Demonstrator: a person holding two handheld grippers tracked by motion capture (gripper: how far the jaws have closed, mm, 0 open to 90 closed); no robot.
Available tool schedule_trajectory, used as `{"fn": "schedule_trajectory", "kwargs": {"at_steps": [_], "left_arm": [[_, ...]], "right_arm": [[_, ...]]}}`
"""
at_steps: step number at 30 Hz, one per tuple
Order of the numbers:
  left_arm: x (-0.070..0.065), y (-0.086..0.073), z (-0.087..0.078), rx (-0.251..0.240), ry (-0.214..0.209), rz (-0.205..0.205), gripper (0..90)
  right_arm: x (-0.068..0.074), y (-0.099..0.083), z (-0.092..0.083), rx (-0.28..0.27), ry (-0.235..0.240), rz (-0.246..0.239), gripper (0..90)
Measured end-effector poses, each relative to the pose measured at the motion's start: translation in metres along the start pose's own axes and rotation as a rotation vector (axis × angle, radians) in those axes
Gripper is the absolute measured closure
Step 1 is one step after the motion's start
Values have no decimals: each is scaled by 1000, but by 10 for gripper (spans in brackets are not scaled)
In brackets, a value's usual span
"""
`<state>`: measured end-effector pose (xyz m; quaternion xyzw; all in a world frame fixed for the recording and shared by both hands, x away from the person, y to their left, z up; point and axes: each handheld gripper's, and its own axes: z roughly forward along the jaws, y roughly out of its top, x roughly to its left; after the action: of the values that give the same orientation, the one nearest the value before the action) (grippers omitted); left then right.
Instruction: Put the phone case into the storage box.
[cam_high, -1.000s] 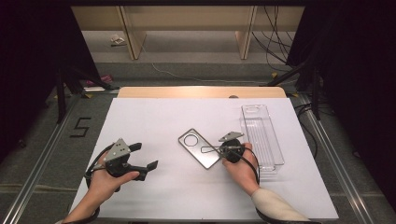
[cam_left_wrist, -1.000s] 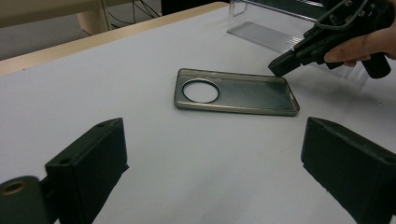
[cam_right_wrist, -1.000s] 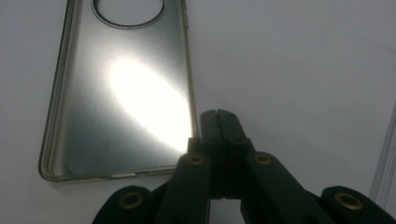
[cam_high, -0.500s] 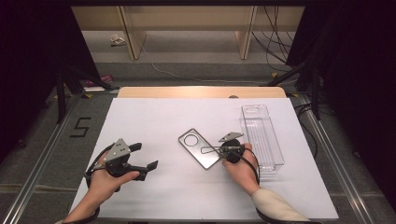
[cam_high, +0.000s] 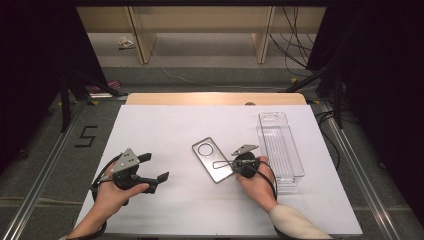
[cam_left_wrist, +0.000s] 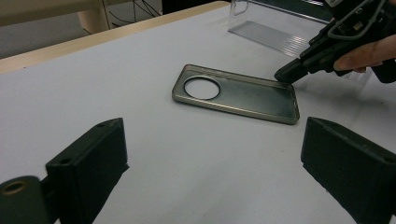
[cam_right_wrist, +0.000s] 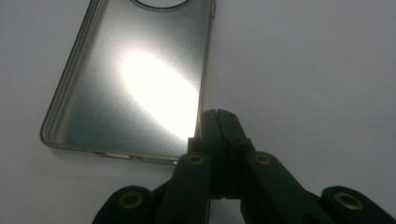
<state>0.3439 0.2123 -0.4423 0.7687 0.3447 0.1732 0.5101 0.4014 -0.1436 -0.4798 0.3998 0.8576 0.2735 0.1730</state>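
Observation:
A grey see-through phone case (cam_high: 210, 152) with a round camera hole lies flat, hollow side up, in the middle of the white table (cam_high: 200, 215). My right gripper (cam_high: 221, 164) is shut, and its tips rest against the case's long edge near a corner. In the right gripper view the closed tips (cam_right_wrist: 217, 114) sit at the case (cam_right_wrist: 135, 79) rim; whether they pinch the rim I cannot tell. My left gripper (cam_high: 154, 166) is held open at the left, apart from the case. The left gripper view looks between its wide jaws at the case (cam_left_wrist: 233, 93) and the right gripper (cam_left_wrist: 282, 74).
A long clear plastic tray (cam_high: 280, 145) lies on the right part of the table, just beyond my right hand (cam_high: 257, 182); it also shows in the left gripper view as a ribbed tray (cam_left_wrist: 275, 37). A wooden strip (cam_high: 215, 98) borders the table's far edge.

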Motion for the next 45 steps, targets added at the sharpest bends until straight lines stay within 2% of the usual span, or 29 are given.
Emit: {"fn": "schedule_trajectory", "kwargs": {"at_steps": [24, 45], "left_arm": [[1, 0, -1, -4, -3, 6, 70], [1, 0, -1, -2, -2, 9, 72]], "right_arm": [[33, -2, -5, 11, 84, -53, 900], [40, -2, -6, 11, 102, -72, 900]]}}
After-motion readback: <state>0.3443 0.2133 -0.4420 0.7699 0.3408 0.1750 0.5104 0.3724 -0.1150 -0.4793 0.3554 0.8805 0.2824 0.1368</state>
